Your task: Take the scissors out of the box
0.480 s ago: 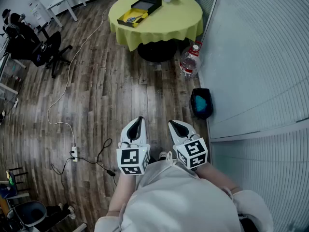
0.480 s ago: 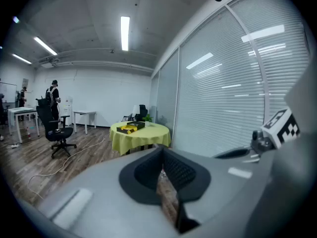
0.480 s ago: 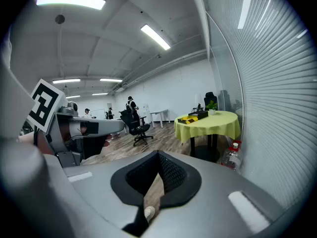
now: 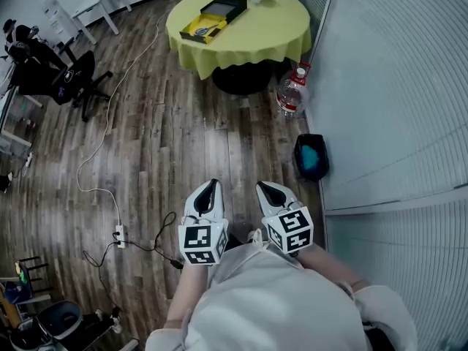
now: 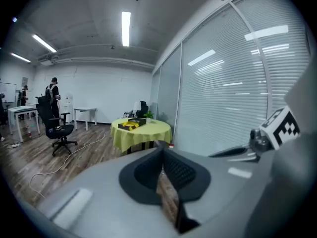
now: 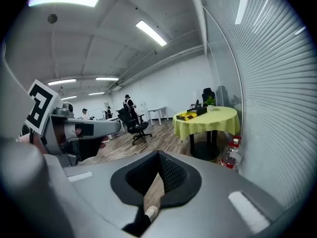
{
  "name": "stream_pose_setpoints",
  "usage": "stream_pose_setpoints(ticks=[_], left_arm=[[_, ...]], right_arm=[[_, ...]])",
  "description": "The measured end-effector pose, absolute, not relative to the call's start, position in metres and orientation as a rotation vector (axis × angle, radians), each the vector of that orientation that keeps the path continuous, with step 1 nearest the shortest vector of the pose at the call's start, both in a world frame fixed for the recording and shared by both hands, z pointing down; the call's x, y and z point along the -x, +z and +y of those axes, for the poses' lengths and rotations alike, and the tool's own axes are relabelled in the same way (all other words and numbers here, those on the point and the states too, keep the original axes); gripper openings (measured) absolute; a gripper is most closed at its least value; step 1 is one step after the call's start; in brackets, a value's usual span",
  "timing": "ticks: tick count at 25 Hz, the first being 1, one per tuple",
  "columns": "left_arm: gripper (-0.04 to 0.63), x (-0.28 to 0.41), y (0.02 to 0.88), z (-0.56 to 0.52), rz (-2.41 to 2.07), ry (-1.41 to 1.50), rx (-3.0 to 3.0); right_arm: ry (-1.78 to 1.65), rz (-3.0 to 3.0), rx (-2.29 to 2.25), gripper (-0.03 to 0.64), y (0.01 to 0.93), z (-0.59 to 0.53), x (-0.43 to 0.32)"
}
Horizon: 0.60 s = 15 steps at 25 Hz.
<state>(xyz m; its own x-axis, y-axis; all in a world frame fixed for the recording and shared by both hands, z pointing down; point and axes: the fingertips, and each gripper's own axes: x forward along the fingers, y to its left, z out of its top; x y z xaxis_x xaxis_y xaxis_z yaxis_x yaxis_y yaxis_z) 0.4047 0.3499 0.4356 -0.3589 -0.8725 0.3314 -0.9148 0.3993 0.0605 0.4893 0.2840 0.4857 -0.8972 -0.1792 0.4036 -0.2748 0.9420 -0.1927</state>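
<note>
Left gripper (image 4: 210,186) and right gripper (image 4: 262,188) were side by side at the person's body, both clenched shut on nothing. Box (image 4: 210,17) sat open on yellow table (image 4: 272,29), well apart from both; scissors too small to tell.

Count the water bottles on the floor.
1. The water bottle stands on the floor beside the yellow round table, at its base. Others may hide under the tablecloth.
</note>
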Motion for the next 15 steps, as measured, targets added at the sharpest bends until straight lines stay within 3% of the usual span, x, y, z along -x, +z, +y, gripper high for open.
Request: stream_pose_setpoints(ticks=[8, 15], left_arm=[[0.006, -0.364, 0.450, 0.347, -2.332, 0.274, -1.521], [0.006, -0.287, 0.448, 0.346, -2.302, 0.183, -1.502]], right_arm=[[0.368, -2.697, -0.329, 0.000, 0.487, 0.281, -0.447], [0.362, -2.666, -0.356, -0.001, 0.491, 0.277, -0.379]])
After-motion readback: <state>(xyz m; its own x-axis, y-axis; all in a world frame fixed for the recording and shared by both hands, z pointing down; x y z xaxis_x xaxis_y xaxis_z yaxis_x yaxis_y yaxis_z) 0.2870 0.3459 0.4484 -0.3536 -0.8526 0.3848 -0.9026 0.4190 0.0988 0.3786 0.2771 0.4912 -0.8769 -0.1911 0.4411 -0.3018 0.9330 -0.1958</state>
